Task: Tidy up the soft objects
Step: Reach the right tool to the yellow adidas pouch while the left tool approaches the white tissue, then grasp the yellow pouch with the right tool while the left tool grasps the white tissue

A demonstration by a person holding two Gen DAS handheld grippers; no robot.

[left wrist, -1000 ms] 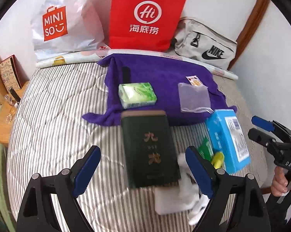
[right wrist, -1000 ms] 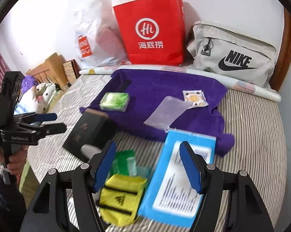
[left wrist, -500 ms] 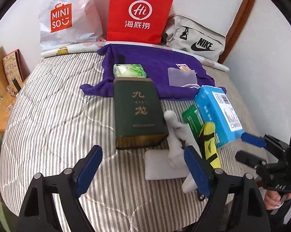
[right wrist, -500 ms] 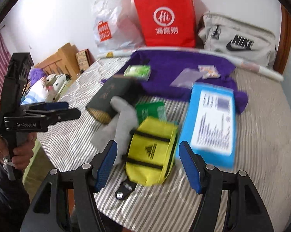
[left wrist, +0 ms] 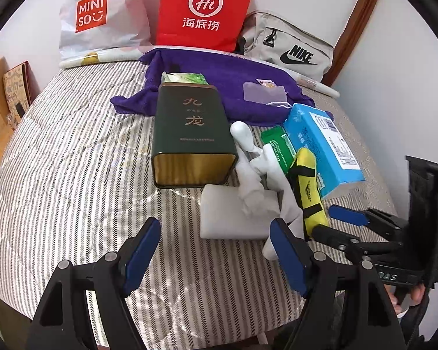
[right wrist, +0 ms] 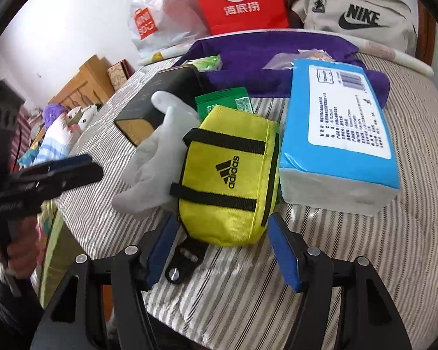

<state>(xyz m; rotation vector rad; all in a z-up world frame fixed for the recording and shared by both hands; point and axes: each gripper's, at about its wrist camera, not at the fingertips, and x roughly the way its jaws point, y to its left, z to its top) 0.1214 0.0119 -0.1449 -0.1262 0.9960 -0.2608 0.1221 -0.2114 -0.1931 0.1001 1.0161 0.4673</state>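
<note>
far left in the left wrist view: striped bed (left wrist: 61,175), then dark green tin (left wrist: 191,134). left gripper (left wrist: 216,250) over bare quilt, jaws apart and closing, nothing between them. next, white glove (left wrist: 256,175) draped on a white pad (left wrist: 227,218), touching the tin. further right, yellow pouch (right wrist: 227,175) wedged between glove and blue tissue pack (right wrist: 341,128). right gripper (right wrist: 221,250) open, pads flanking the pouch's near end, not pressing. risk: could snag the glove or the strap clip (right wrist: 178,271), dragging neighbours along.
</note>
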